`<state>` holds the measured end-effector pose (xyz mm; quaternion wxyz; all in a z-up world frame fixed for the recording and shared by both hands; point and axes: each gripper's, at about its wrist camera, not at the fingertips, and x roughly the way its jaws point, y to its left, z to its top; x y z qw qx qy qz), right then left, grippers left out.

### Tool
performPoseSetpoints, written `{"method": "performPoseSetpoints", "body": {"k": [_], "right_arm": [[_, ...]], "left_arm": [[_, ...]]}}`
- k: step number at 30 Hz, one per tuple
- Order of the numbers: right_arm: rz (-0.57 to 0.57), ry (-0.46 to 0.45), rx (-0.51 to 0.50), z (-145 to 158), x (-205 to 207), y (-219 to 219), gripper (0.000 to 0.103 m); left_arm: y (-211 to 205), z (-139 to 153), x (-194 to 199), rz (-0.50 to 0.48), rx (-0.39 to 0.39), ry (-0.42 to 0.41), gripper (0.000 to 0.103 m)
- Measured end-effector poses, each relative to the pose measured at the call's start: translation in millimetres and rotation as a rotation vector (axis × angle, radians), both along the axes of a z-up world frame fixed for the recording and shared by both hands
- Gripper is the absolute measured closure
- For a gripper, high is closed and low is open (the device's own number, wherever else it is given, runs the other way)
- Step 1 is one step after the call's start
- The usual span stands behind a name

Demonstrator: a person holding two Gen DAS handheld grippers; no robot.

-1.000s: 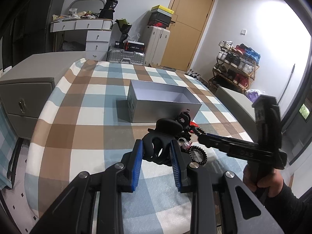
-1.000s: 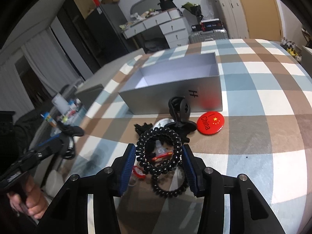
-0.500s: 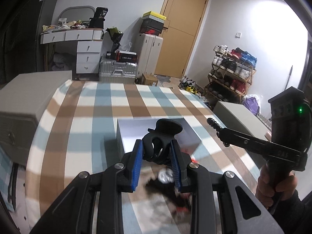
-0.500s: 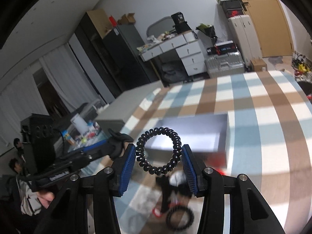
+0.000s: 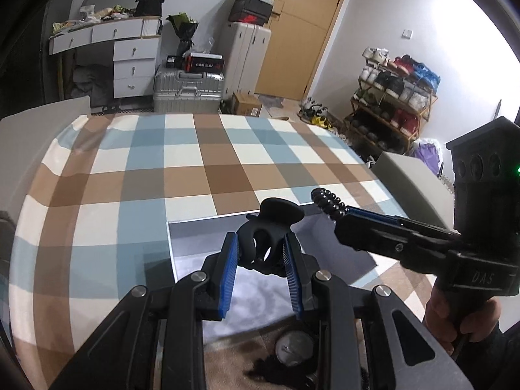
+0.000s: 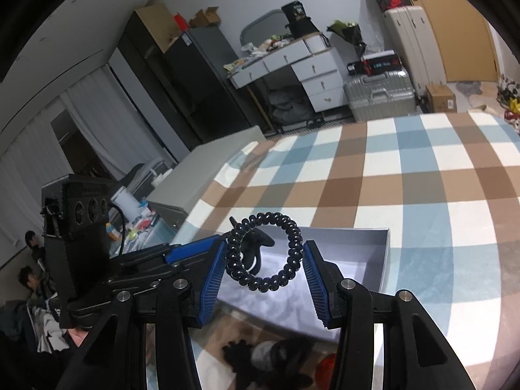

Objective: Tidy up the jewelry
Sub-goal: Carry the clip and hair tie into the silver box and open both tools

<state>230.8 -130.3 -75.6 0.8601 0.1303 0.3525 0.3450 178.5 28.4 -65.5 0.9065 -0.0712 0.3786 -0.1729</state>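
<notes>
Above the grey box [image 5: 191,237] on the checked counter [image 5: 136,169], my left gripper [image 5: 260,253] has its jaws clenched on a black hair claw [image 5: 269,227], held over the box's open inside. Just right of the box, my other gripper reaches in.

Over the same box [image 6: 373,253], my right gripper [image 6: 265,260] has its jaws clamped on a black coiled hair tie [image 6: 265,253]. More small items [image 6: 269,357] lie blurred on the counter just before the box.

The right gripper [image 6: 265,268] gripped a black coiled plastic bracelet [image 6: 265,252] above the open grey cardboard box [image 6: 385,253], left gripper [image 6: 195,250] at nine o'clock.
</notes>
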Motion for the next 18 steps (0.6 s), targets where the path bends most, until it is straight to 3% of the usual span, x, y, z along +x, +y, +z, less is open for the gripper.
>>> {"method": "performPoseSetpoints", "body": {"k": [13,18], "right_arm": [[-0.002,0.057,-0.009,-24,20,2,0.053],[-0.011,0.013,-0.016,-15,13,2,0.036]], "left_arm": [[-7,-8,15,-0.031,0.013,0.051,0.081],[-5,-6,17,-0.043,-0.01,0.045,0.079]]}}
